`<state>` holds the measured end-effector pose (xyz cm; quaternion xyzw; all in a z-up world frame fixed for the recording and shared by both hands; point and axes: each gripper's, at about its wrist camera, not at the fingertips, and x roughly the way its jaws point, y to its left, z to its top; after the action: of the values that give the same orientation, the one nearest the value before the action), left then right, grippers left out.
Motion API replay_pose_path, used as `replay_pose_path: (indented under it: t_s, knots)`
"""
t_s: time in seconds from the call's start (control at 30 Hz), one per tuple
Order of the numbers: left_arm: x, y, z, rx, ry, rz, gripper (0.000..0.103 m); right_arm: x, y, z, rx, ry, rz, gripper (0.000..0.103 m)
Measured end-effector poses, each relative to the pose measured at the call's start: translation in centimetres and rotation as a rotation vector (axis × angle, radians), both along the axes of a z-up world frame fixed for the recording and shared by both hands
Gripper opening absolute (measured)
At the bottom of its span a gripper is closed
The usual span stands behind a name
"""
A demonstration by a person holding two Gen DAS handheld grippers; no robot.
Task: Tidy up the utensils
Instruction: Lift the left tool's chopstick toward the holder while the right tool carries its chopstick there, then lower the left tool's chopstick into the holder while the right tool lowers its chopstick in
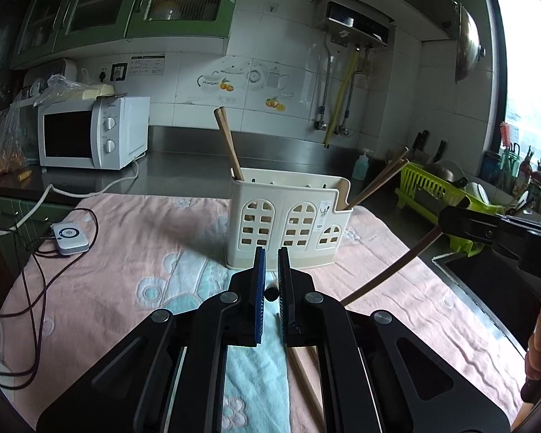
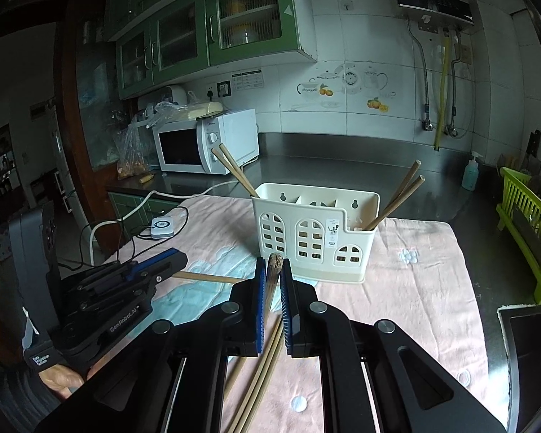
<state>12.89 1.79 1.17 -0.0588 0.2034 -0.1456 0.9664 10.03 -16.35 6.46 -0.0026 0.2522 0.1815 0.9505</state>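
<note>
Both grippers, left (image 1: 271, 256) and right (image 2: 271, 265), each pinch one chopstick (image 2: 273, 278); the thin grips probably let sticks swivel, missing the holder (image 2: 315, 231).

White tiled wall (image 1: 292, 83); green cabinets (image 2: 205, 32); bright window (image 1: 530, 72) at rt.

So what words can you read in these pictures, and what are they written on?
"GenRobot.AI": on the side of the left gripper.
"Data Acquisition System": on the band at the back of that gripper.
Brand on the microwave: too blurred to read.
Sticker on the utensil holder: too small to read.
Notice stickers on the wall tiles: too small to read.
</note>
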Motion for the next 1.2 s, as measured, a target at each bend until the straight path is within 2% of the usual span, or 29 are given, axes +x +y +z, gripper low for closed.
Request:
replay_pose_path:
  t_s: [0.23, 0.43, 0.77, 1.0, 1.2]
  knots:
    - [1.5, -0.8, 1.1, 0.044, 0.017, -0.008, 0.006, 1.2, -0.6, 0.3, 0.031, 0.031, 0.003, 0.008]
    - [2.8, -0.9, 1.3, -0.002, 0.019, -0.010, 0.006, 1.5, -0.6, 0.4, 0.031, 0.033, 0.002, 0.008]
    - [4.1, -1.7, 0.5, 0.010, 0.025, -0.013, 0.005, 1.8, -0.3, 0.8, 0.007, 0.022, 0.015, 0.008]
    - [3.7, -1.1, 2.7, 0.020, 0.000, -0.031, 0.005, 2.7, -0.9, 3.7, 0.002, 0.005, 0.027, 0.007]
    - [3.6, -0.5, 6.5, 0.025, -0.035, -0.044, 0.005, 3.9, -2.2, 7.3, -0.006, -0.026, 0.011, 0.007]
